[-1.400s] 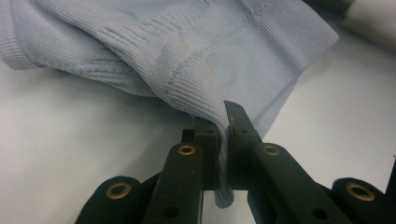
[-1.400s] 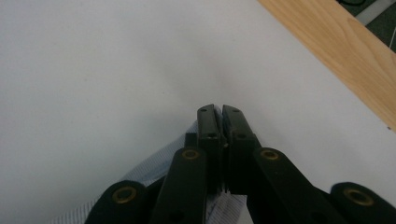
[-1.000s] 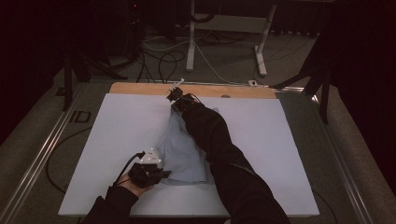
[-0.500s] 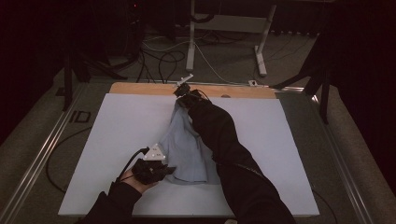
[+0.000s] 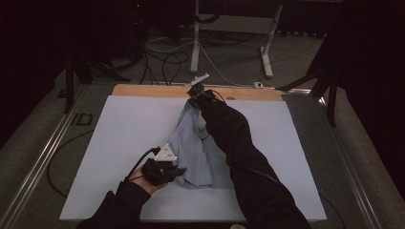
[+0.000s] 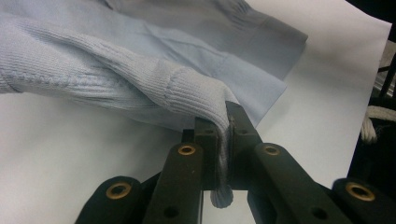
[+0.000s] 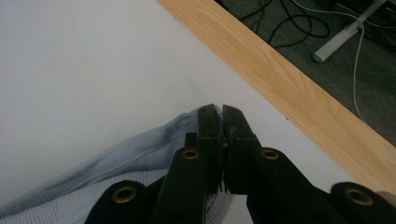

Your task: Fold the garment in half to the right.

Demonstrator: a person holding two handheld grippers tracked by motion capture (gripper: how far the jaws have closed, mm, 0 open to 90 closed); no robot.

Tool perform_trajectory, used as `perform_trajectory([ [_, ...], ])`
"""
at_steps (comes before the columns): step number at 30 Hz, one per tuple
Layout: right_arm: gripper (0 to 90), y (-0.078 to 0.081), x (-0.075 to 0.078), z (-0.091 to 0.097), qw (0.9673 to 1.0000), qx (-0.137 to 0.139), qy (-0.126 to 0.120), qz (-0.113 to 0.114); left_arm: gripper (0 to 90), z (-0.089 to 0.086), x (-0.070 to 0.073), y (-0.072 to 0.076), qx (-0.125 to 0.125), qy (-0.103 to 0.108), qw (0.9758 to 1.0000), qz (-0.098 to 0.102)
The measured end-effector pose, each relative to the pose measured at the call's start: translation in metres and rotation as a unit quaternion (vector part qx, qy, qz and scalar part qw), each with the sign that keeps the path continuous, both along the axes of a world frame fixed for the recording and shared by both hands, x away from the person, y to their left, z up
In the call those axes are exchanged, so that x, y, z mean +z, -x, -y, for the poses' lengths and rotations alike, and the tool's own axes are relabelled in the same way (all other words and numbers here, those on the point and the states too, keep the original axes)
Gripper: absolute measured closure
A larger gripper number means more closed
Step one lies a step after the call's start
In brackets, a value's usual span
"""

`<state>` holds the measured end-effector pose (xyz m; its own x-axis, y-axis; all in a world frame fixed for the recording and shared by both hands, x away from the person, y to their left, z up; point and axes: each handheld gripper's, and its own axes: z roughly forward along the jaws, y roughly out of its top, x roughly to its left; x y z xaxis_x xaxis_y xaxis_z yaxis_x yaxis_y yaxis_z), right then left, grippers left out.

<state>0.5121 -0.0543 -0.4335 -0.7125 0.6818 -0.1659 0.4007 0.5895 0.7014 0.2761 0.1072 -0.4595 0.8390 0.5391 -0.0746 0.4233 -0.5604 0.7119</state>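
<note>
A light blue knit sweater [image 5: 191,148] lies stretched along the middle of the white table cover [image 5: 119,124]. My left gripper [image 5: 177,170] sits at the sweater's near left corner, shut on a ribbed cuff [image 6: 201,95] that folds over its jaws. Far across the table, my right gripper [image 5: 193,99] is shut on the sweater's other end, where the ribbed edge [image 7: 187,122] is pinched between the jaws [image 7: 222,119]. A dark sleeve [image 5: 234,143] covers the sweater's right side in the high view.
A wooden strip [image 5: 143,90] runs along the table's far edge, close to my right gripper. Beyond it the floor holds cables [image 5: 167,62] and a white stand leg [image 5: 195,43]. Metal rails [image 5: 43,157] border the table on the left.
My right gripper has carried the sweater's far end farther toward the wooden edge, drawing the cloth out longer. My left gripper has stayed at the near corner, holding on.
</note>
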Motion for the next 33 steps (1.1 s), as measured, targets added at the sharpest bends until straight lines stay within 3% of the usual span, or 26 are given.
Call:
perform_trajectory([
  [14,87.7,0.003,0.007,0.032,0.9998,-0.01,-0.018,0.007,86.8,0.024,0.007,-0.004,-0.026,-0.007,0.9996,0.005],
  [33,87.7,0.003,0.002,0.082,0.9982,-0.036,-0.048,-0.001,86.8,0.059,0.006,-0.005,-0.059,-0.016,0.9981,0.009],
])
